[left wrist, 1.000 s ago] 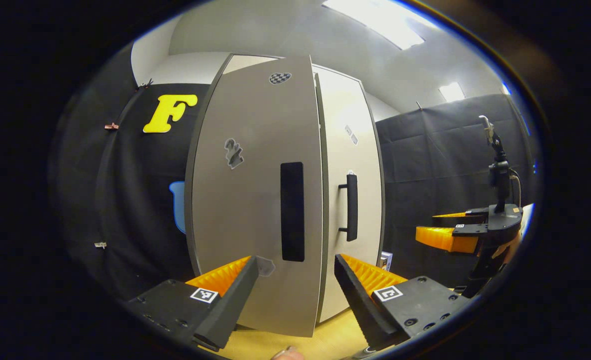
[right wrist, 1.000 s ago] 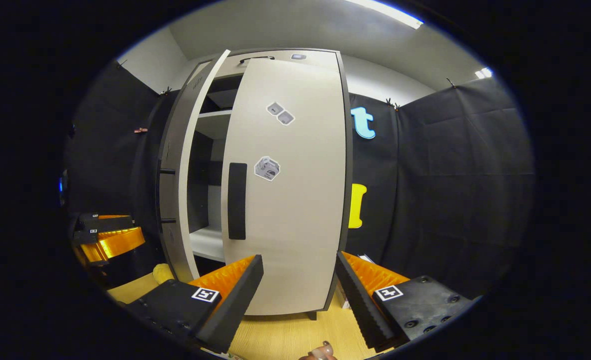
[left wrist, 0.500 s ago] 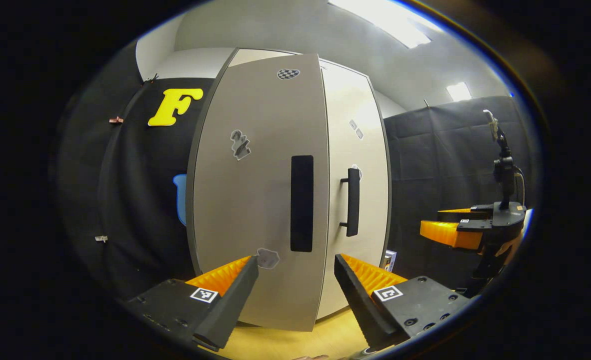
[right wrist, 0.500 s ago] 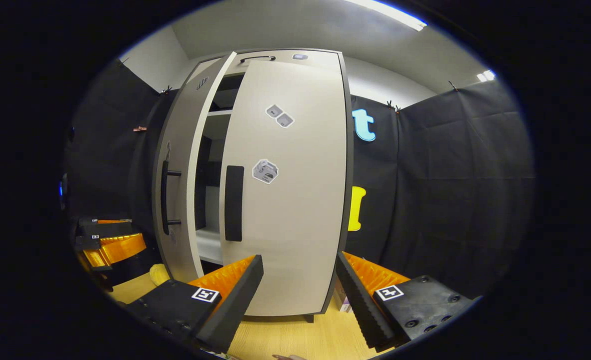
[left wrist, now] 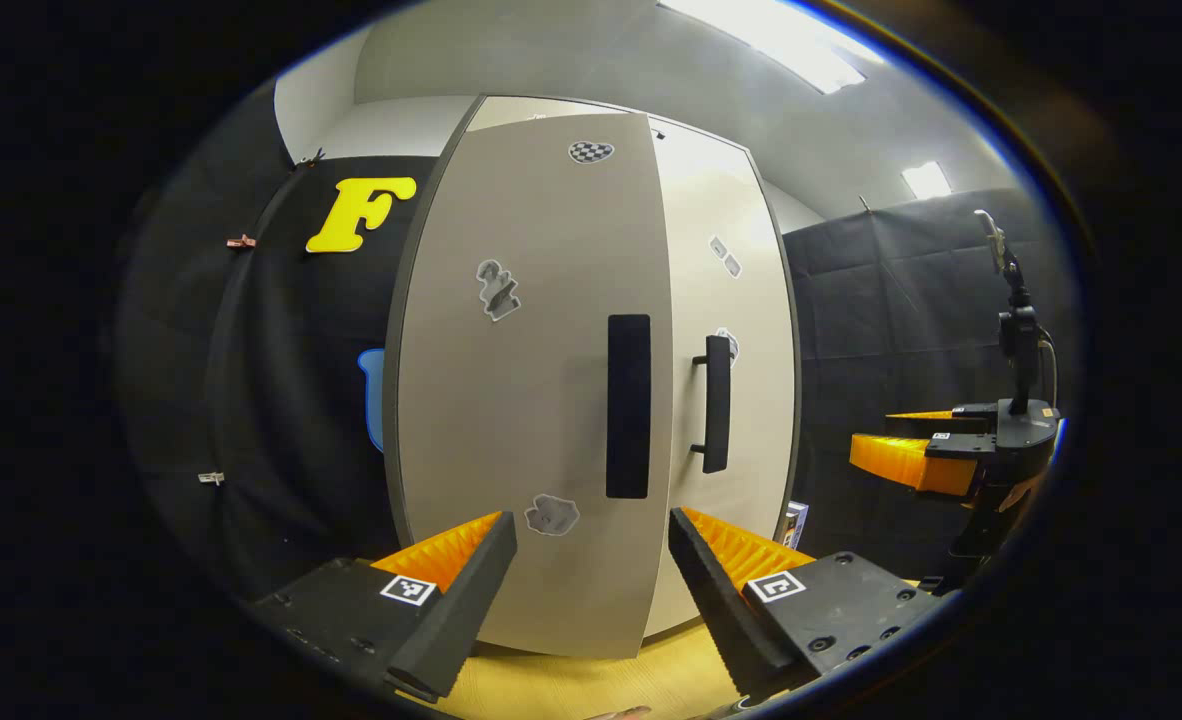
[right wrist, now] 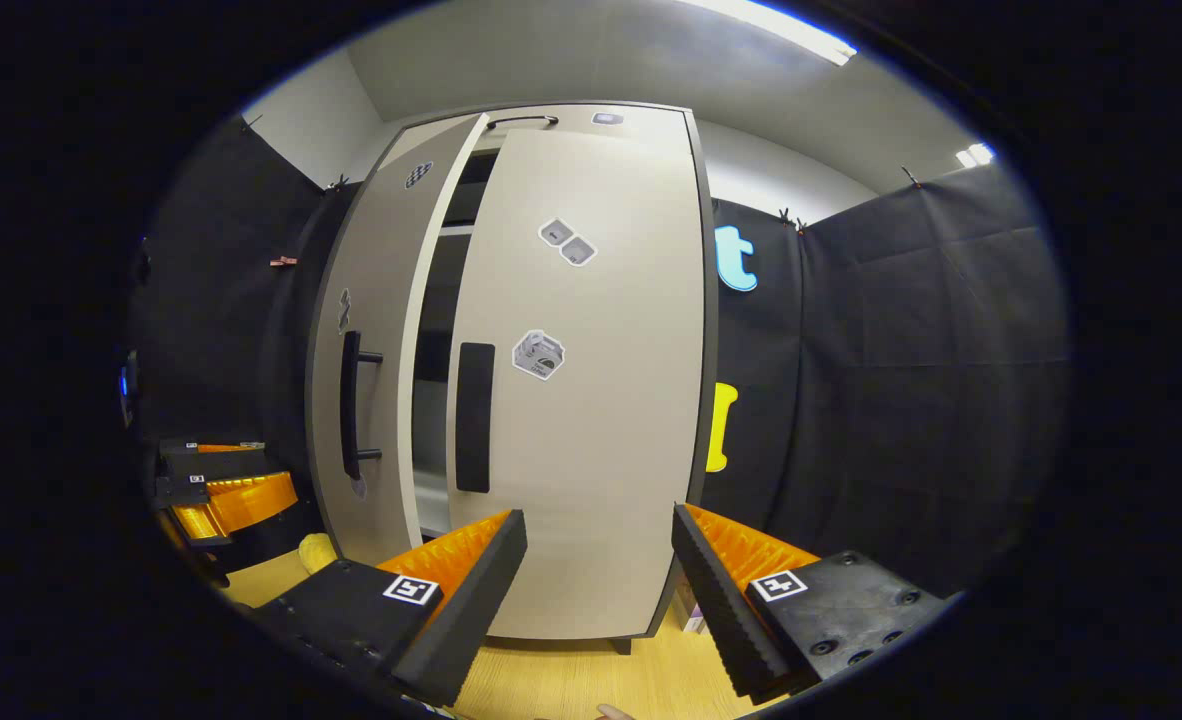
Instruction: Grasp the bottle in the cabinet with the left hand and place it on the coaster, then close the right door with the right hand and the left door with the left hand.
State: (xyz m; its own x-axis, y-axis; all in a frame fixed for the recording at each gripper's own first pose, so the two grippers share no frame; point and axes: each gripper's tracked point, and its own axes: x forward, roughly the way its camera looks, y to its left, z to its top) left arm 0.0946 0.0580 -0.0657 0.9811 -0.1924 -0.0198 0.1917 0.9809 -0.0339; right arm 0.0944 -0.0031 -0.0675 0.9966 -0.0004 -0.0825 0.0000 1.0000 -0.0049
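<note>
The cabinet's left door (left wrist: 521, 400) faces me in the left gripper view, almost shut, its black handle (left wrist: 628, 405) close beside the right door's handle (left wrist: 717, 403). My left gripper (left wrist: 591, 535) is open just in front of this door's lower part, with nothing between its fingers. In the right gripper view the right door (right wrist: 591, 420) lies flat against the cabinet. The left door (right wrist: 371, 340) stands a narrow gap off it. My right gripper (right wrist: 599, 530) hangs open before the right door. The left gripper (right wrist: 226, 490) shows at the far left there.
The right gripper (left wrist: 911, 460) is off to the right, with a black camera stand (left wrist: 1016, 330) above it. A small box (left wrist: 796, 520) sits at the cabinet's foot on the wooden table (right wrist: 571, 690). A yellow rounded thing (right wrist: 316, 550) lies low by the left door.
The left door has swung toward the cabinet, narrowing the dark gap to a slit. The right door and right gripper have hardly moved.
</note>
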